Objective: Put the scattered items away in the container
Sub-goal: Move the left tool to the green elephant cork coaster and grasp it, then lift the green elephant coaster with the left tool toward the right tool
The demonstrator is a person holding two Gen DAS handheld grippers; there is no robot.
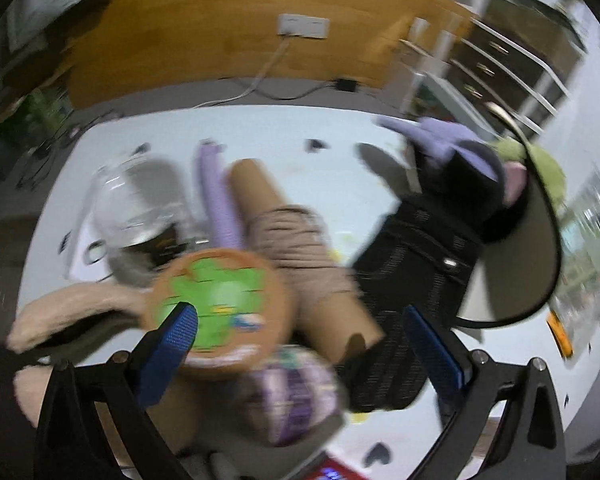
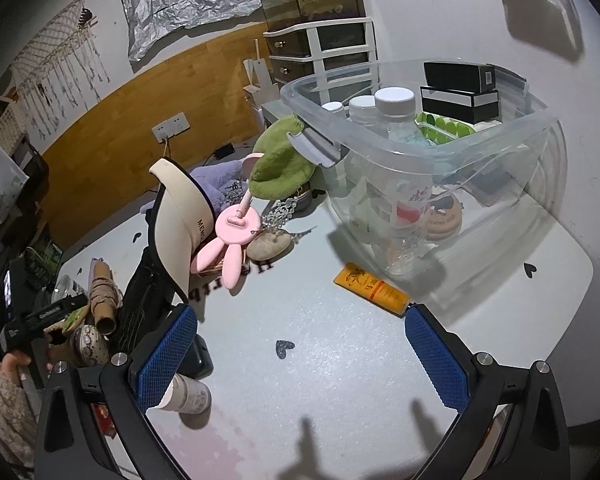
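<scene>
- Left gripper: jaws spread wide, nothing between them. We hang it over a tight pile at the table's left end. View is motion-blurred, so details are soft.
- Pile under it: round orange disc with a green picture, cardboard tube wound with twine, a small patterned purple item, glass jar, black bag.
- We judge the disc or the purple item is the likely next pick; both lie between the blue pads, topmost in the heap.
- Right gripper: also wide, empty, held above bare tabletop, probably parked out of the way.
- Clear container stands at the far right, near the table edge, already holding bottles and black boxes; its open top leaves room.
- Orange tube lies just beside the container's near wall.
- Cap, pink bunny item, green beret crowd the middle; the open lane to the container runs along the near side.
</scene>
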